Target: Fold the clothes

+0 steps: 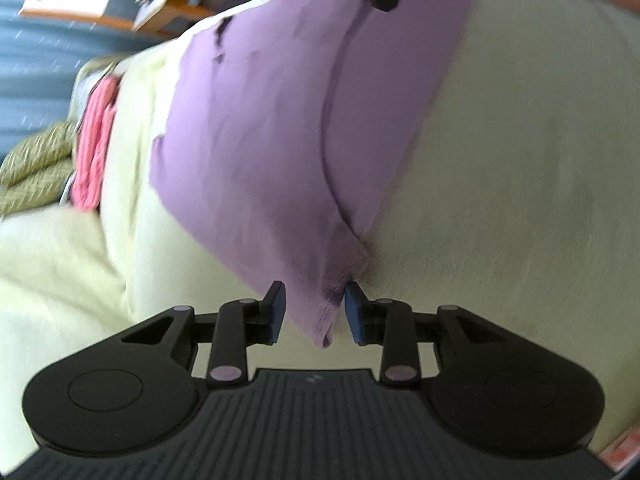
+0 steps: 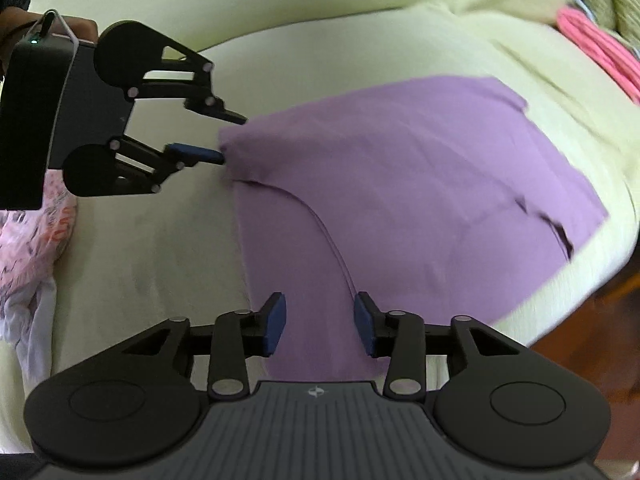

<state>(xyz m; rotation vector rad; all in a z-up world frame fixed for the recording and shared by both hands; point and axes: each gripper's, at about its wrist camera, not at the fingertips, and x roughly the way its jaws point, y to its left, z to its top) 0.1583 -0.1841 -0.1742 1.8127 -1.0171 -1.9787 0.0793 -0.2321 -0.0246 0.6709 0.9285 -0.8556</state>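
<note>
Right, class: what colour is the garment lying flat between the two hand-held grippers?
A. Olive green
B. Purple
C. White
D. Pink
B: the purple garment lies spread on the pale yellow sheet; the pink cloth sits bunched off to the side.

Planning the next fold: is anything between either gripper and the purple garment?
Nothing visible. The purple garment lies flat on the pale sheet; its corner sits between the left gripper jaws, its edge under the right gripper.

The purple garment is soft matt cloth with stitched hems. Under it lies a pale yellow sheet, matt fabric. Both grippers' arms are matt black plastic; a pink knitted cloth looks ribbed.
</note>
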